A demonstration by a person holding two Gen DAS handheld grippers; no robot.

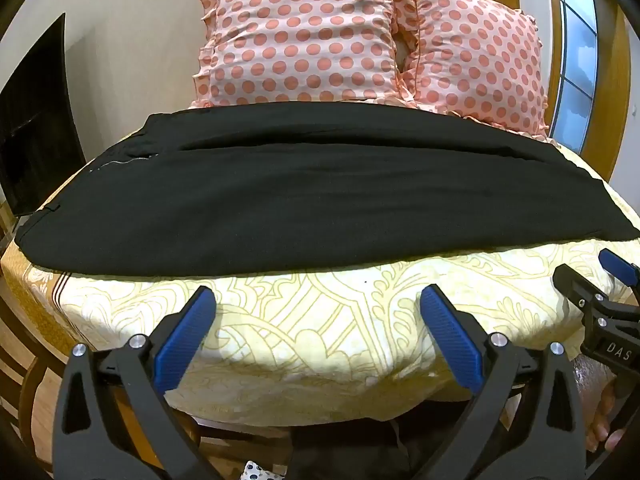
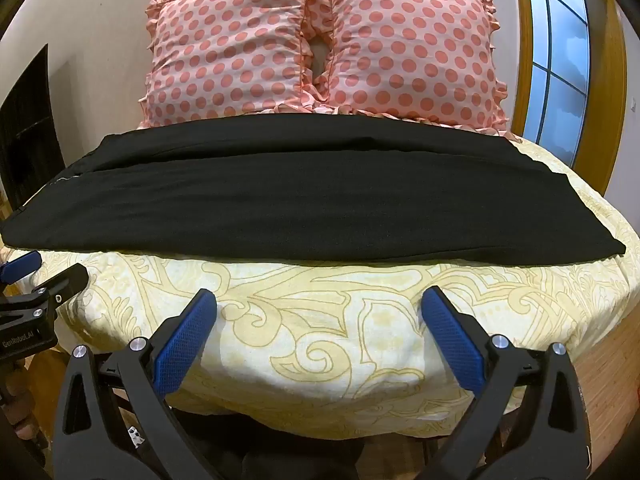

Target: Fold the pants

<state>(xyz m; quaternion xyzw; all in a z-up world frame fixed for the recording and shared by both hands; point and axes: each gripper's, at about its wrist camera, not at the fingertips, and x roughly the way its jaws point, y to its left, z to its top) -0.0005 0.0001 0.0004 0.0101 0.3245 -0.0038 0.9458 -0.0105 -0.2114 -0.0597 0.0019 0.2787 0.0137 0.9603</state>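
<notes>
While both tools are held back at the near side, the scene is laid out thus:

Pants (image 1: 312, 196): black, spread flat across the bed (image 1: 320, 320), long axis running left to right; zipper end at the left, leg end at the right.
Near edge: a straight fold line is seen parallel to the bed's front edge, with a band of bare yellow patterned sheet (image 2: 320, 320) between.
Far edge: set against two spotted pillows (image 2: 320, 52).
Left gripper (image 1: 318, 304): jaws spread wide, nothing held, kept over the bare sheet short of the pants.
Right gripper (image 2: 318, 306): jaws spread wide, nothing held, likewise short of the cloth.
Sides: a window (image 2: 560, 60) is seen at the right, a dark panel (image 1: 36, 128) at the left.
</notes>
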